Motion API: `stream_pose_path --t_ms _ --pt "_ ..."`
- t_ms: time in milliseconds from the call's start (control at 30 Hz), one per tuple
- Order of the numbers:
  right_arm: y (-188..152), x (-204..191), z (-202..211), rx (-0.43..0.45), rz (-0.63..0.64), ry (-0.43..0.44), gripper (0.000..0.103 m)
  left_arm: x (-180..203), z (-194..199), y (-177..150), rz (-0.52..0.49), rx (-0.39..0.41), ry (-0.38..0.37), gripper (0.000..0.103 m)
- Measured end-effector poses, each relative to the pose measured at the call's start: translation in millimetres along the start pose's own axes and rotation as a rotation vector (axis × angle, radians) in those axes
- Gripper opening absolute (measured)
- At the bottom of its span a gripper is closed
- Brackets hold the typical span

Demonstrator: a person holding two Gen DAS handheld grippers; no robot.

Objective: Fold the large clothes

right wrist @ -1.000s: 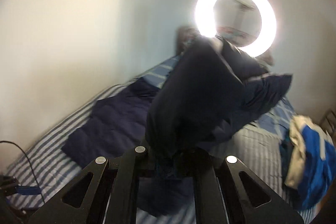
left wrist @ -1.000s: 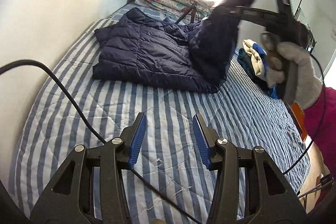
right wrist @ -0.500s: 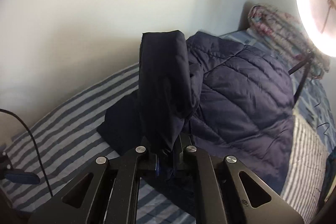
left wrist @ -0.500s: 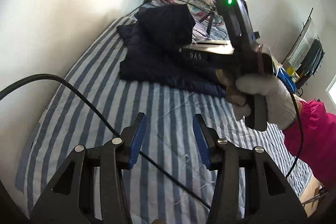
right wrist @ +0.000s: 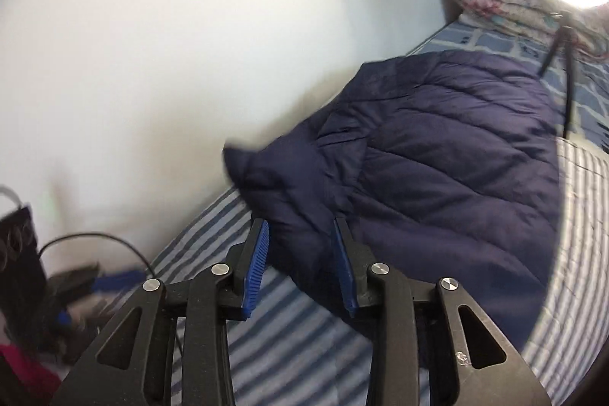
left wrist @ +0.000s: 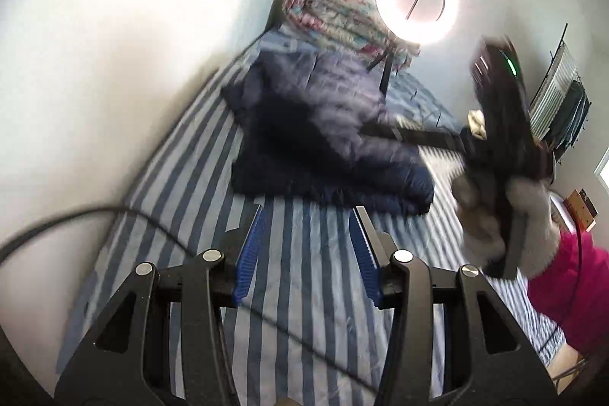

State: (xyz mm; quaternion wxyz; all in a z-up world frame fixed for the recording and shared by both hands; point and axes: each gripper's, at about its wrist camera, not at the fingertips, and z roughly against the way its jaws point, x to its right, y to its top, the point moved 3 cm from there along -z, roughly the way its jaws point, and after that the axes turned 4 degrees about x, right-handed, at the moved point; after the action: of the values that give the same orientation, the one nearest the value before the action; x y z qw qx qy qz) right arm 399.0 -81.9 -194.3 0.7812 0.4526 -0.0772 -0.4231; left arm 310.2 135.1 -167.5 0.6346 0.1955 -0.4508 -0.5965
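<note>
Jacket (right wrist: 437, 155): one, navy and quilted, lies folded on the striped bed (left wrist: 304, 292) against the wall, one corner sticking up at its near edge. Two grippers: the left gripper (left wrist: 308, 250) hangs over bare striped cover short of the jacket's hem, fingers apart and holding nothing. The right gripper (right wrist: 300, 261) sits by that raised corner, fingers apart, empty.

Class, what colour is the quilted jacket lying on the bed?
Dark navy blue jacket; clearest in the right wrist view.
</note>
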Motion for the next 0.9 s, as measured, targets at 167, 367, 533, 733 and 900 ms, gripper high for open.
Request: stream_pose_path --t_ms 167,367,533,733,900 --pt "-15.1 25.5 17.4 0.003 -0.003 -0.168 0.038 14.1 -21.2 45.0 -0.045 0.066 -0.007 0.047" --pt "-19.3 60.6 31.6 0.027 -0.040 -0.305 0.066 5.1 -91.3 83.9 -0.022 0.023 0.038 0.047" --pt "-19.4 87.7 26.4 0.012 -0.091 -0.298 0.066 -27.6 -137.8 72.9 -0.056 -0.041 0.221 0.047" --pt "-45.8 105.7 6.2 -0.096 -0.109 -0.316 0.066 -73.1 -172.4 30.2 0.012 -0.164 0.248 0.062" --pt "-47.1 117.6 23.3 -0.060 -0.193 -0.227 0.066 -82.7 -156.1 39.4 0.167 -0.139 0.104 0.062"
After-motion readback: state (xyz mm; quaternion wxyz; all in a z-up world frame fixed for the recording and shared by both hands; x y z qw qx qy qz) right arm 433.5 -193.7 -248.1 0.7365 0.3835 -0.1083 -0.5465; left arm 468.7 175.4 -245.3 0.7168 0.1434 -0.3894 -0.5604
